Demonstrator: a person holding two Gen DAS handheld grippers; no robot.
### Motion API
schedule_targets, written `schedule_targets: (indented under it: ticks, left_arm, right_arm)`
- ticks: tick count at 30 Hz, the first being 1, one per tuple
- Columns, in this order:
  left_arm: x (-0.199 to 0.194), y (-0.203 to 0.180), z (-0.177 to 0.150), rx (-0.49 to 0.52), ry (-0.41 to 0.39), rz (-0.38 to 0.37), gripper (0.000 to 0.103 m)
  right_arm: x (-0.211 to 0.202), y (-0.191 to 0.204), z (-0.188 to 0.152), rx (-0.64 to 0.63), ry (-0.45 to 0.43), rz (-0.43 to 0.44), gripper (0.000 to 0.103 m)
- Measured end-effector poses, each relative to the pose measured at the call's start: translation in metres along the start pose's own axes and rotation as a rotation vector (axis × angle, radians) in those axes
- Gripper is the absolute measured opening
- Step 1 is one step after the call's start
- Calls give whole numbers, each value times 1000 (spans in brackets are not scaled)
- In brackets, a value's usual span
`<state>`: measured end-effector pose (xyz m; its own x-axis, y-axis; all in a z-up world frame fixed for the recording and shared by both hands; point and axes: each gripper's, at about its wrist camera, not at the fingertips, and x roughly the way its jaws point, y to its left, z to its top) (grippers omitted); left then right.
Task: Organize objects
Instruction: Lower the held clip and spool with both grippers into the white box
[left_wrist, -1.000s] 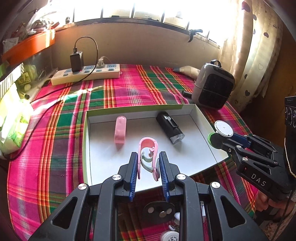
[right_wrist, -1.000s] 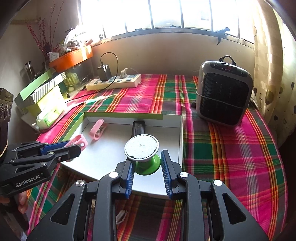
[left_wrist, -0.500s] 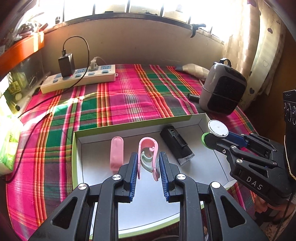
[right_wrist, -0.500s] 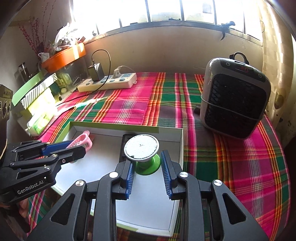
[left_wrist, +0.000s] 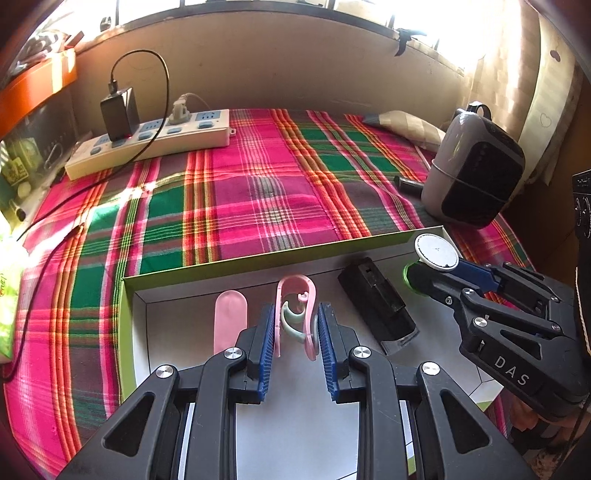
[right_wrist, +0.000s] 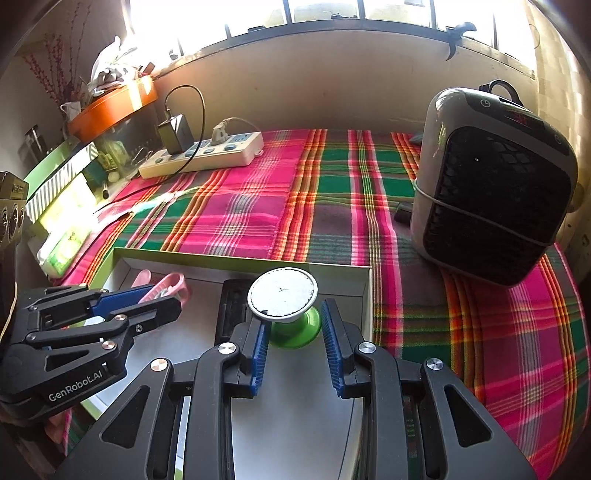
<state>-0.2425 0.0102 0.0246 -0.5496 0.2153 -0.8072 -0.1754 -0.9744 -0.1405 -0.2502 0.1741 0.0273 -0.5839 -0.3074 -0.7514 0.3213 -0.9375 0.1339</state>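
I hold two grippers over a shallow white tray (left_wrist: 127, 295) on a plaid cloth (left_wrist: 240, 192). My left gripper (left_wrist: 295, 334) is clamped on a pink clip (left_wrist: 295, 295), pads pressing both its sides, and holds it over the tray floor near the far wall. My right gripper (right_wrist: 293, 334) holds a green stand (right_wrist: 295, 330) with a round white top. From its own view I cannot tell for sure that both pads touch the stand, but the left view shows it carried at the fingertips (left_wrist: 424, 280), so I judge it gripped. It hangs over the tray's far right corner.

Already in the tray lie a pink oval (left_wrist: 229, 321) to the left of the clip and a black block (left_wrist: 380, 306) between the clip and the stand.

To finish well, I would lower each piece until it rests on bare tray floor, clip in the gap between oval and block, stand right of the block, clear of the wall. Then open the fingers slowly and lift straight out.
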Motion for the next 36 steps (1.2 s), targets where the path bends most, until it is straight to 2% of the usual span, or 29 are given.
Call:
schedule_targets:
  ticks: [36]
  left_arm:
    - [14,2,1,-6,18,10,22]
  right_arm:
    - [13,8,0,-29,17,-3,30]
